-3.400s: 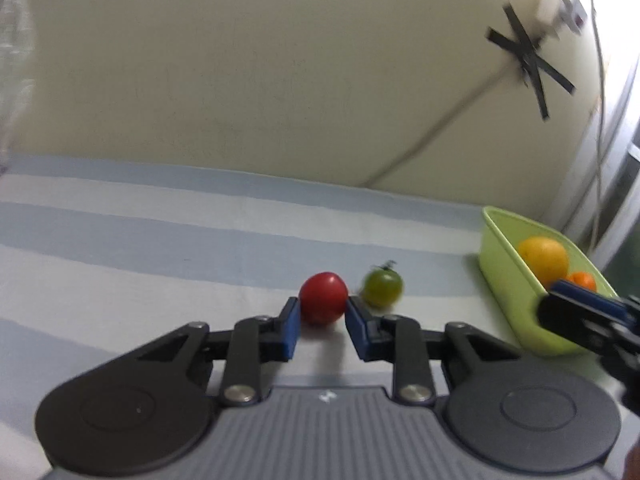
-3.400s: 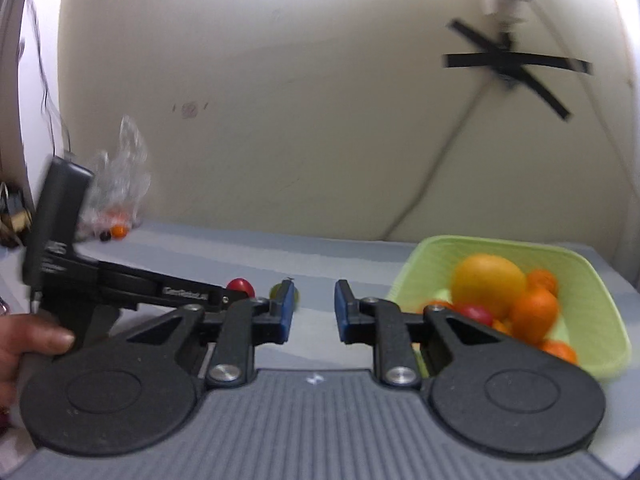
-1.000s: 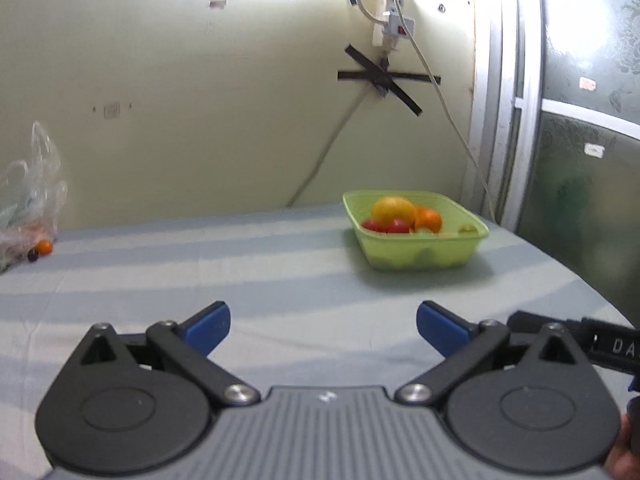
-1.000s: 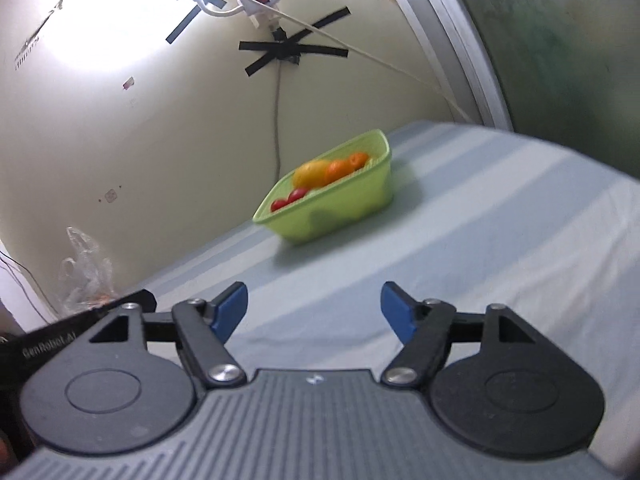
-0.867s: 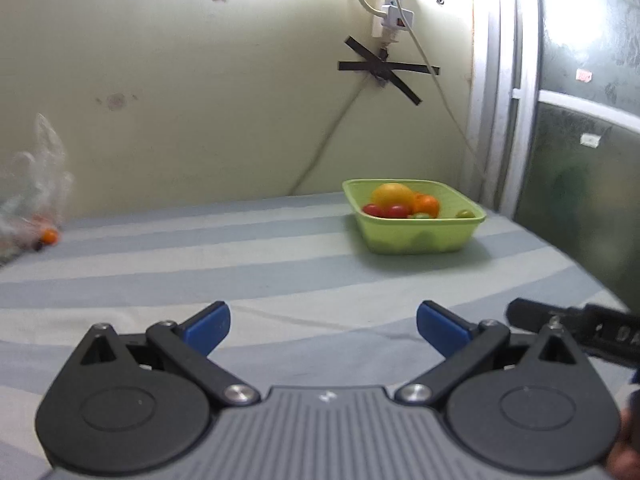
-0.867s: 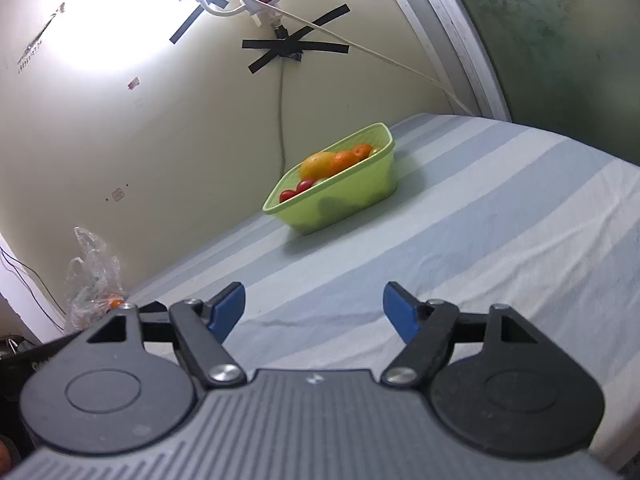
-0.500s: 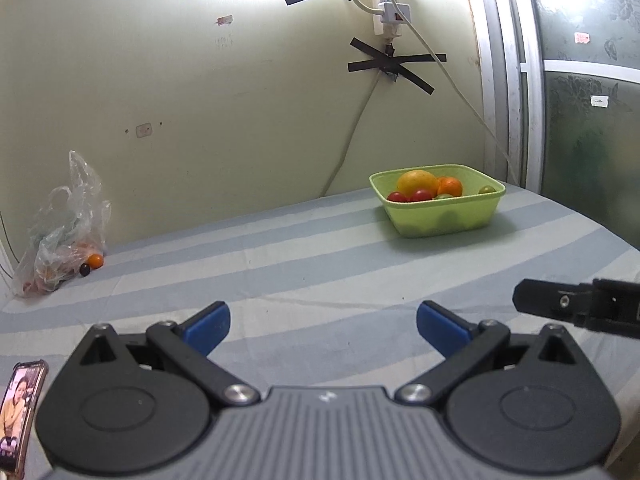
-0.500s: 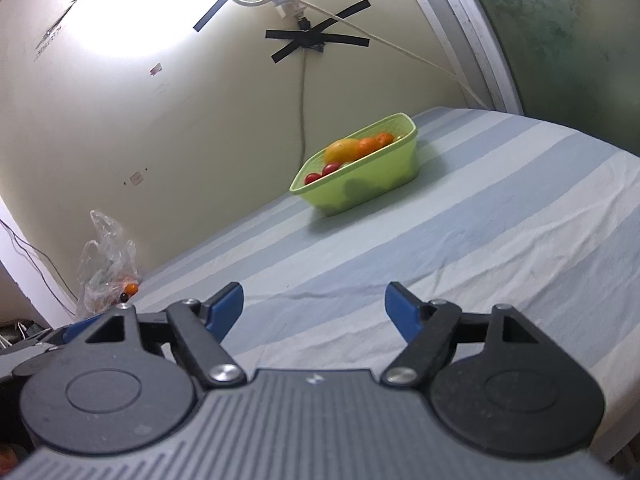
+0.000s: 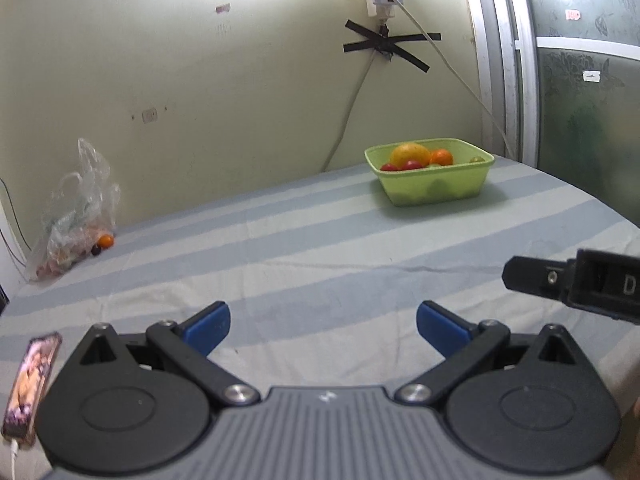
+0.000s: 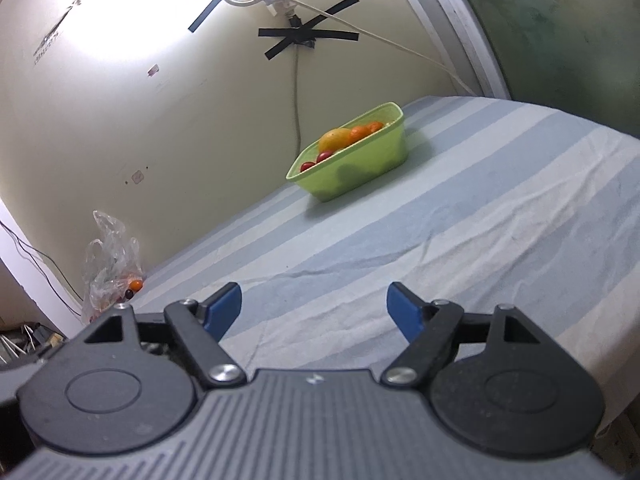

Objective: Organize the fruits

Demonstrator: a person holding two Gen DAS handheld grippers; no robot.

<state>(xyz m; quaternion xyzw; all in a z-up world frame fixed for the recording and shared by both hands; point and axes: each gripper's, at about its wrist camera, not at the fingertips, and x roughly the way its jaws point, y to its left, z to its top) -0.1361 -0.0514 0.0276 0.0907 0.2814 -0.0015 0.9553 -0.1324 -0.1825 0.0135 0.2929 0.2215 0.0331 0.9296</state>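
Observation:
A light green bowl point(image 9: 436, 188) stands at the far right of the striped bed sheet, near the wall. It holds a large yellow-orange fruit point(image 9: 410, 153), a small orange point(image 9: 441, 157), red tomatoes point(image 9: 412, 165) and a green one. The bowl also shows in the right wrist view point(image 10: 360, 168). My left gripper point(image 9: 323, 326) is open and empty, low over the near part of the bed, far from the bowl. My right gripper point(image 10: 314, 310) is open and empty too. Its side shows at the right edge of the left wrist view point(image 9: 576, 286).
A clear plastic bag point(image 9: 76, 216) with small fruits lies at the far left by the wall, with an orange fruit point(image 9: 106, 241) beside it. A phone point(image 9: 30, 384) lies at the near left. The bed sheet point(image 9: 320, 248) is wrinkled. A cable hangs down the wall.
Both grippers have pulled back from the bowl, which now looks farther away. The tomatoes that lay on the sheet earlier are no longer there. Both sets of jaws stay open.

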